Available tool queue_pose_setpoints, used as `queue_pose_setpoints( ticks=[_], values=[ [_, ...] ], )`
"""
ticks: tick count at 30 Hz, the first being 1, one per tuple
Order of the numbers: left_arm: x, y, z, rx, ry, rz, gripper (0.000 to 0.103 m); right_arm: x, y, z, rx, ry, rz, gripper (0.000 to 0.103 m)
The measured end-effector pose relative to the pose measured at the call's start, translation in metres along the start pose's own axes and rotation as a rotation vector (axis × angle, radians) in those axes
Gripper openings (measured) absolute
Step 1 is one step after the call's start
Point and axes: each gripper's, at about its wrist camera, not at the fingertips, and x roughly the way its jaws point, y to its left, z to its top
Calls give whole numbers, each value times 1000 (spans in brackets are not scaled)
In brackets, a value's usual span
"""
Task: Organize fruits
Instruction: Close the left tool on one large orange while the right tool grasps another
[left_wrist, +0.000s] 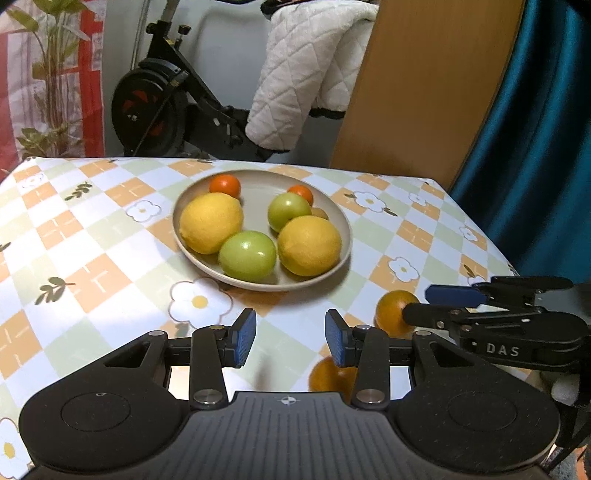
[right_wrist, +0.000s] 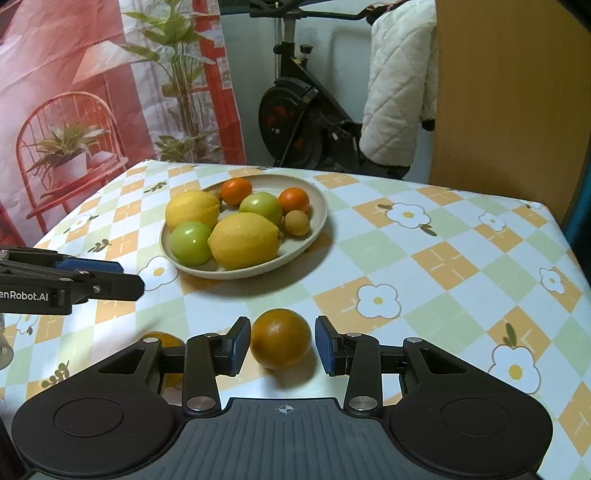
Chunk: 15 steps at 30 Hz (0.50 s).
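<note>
A beige plate (left_wrist: 207, 271) (right_wrist: 317, 206) on the flowered tablecloth holds two lemons (left_wrist: 210, 223) (right_wrist: 243, 240), two green fruits (left_wrist: 247, 254) (right_wrist: 190, 243), two small oranges (left_wrist: 225, 184) (right_wrist: 236, 190) and a small tan fruit (right_wrist: 296, 222). An orange (right_wrist: 280, 339) (left_wrist: 393, 312) lies on the cloth between the open fingers of my right gripper (right_wrist: 282, 345), with small gaps on both sides. A second orange (left_wrist: 328, 376) (right_wrist: 166, 339) lies left of it, partly hidden. My left gripper (left_wrist: 290, 338) is open and empty, short of the plate.
The right gripper shows side-on in the left wrist view (left_wrist: 480, 314); the left gripper shows at the left edge of the right wrist view (right_wrist: 74, 280). Behind the table stand an exercise bike (right_wrist: 295, 107), a white quilted jacket (right_wrist: 399, 92) and a wooden panel (right_wrist: 509, 92).
</note>
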Motion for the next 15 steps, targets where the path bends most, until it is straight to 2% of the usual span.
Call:
queue_pose_setpoints(
  ticks=[5, 7, 9, 11, 12, 15],
  values=[
    [2, -5, -3, 4, 12, -24, 43, 5, 1, 0, 0, 13, 18, 36],
    [2, -7, -5, 0, 17, -36, 43, 8, 1, 0, -3, 17, 16, 40],
    [2, -9, -7, -2, 26, -54, 44, 13, 0, 0, 0, 26, 11, 40],
    [2, -11, -9, -4, 33, -69, 46, 18, -3, -1, 10, 33, 8, 40],
    [1, -12, -10, -1, 34, -73, 51, 19, -4, -1, 14, 34, 13, 39],
    [1, -16, -14, 12, 40, -77, 57, 18, -2, -1, -5, 28, 14, 38]
  ],
)
